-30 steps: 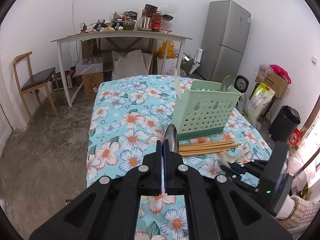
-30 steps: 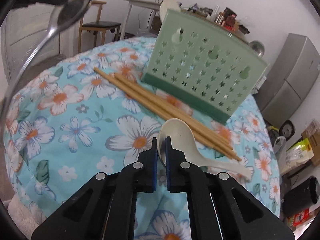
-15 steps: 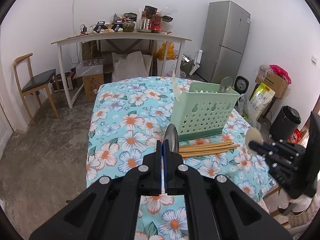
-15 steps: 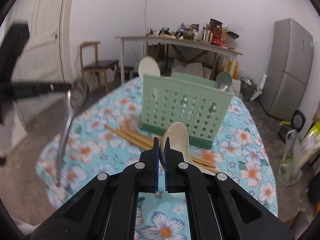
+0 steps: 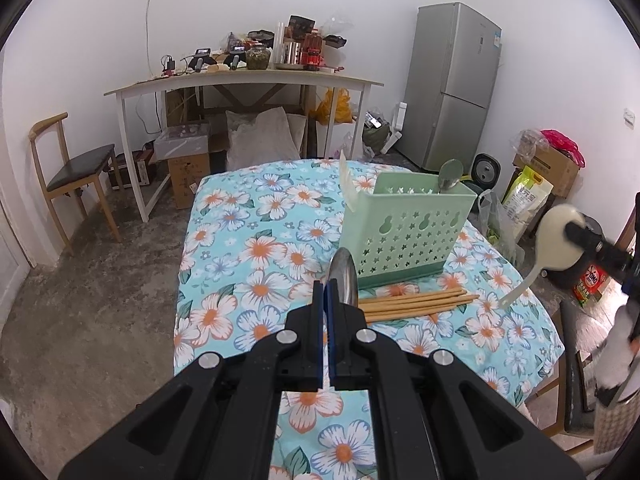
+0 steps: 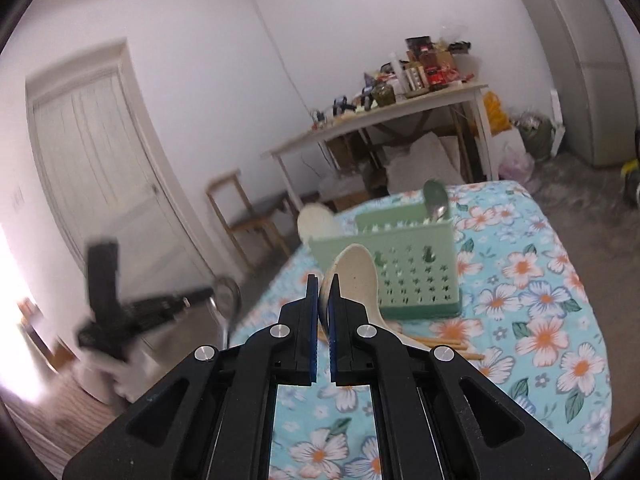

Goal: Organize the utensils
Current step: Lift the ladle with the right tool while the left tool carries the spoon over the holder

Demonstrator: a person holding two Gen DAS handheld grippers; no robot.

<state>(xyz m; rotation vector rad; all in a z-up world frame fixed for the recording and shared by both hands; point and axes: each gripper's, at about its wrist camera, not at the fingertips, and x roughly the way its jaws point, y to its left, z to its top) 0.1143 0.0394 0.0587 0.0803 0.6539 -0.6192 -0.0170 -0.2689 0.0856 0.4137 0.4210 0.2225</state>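
Left tongs [image 5: 325, 294]: clamped on steel spoon [image 5: 344, 276], bowl up, tilted down over counter [image 5: 240, 264].
Right tongs [image 6: 323, 292]: pinching cream ladle [image 6: 356, 276] by bowl rim, raised, handle dangling.
Caddy [image 5: 404, 236]: 1 o'clock of left tongs; chopsticks [image 5: 416, 304] at its foot.
Risk: thin rim pinch, ladle may swivel or slip; handle may snag caddy wall.

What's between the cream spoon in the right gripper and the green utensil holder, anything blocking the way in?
Nothing visible blocks it. The right gripper holds the cream spoon up in the air, short of the green holder. Open air lies between them. The chopsticks lie flat on the tablecloth below that path.
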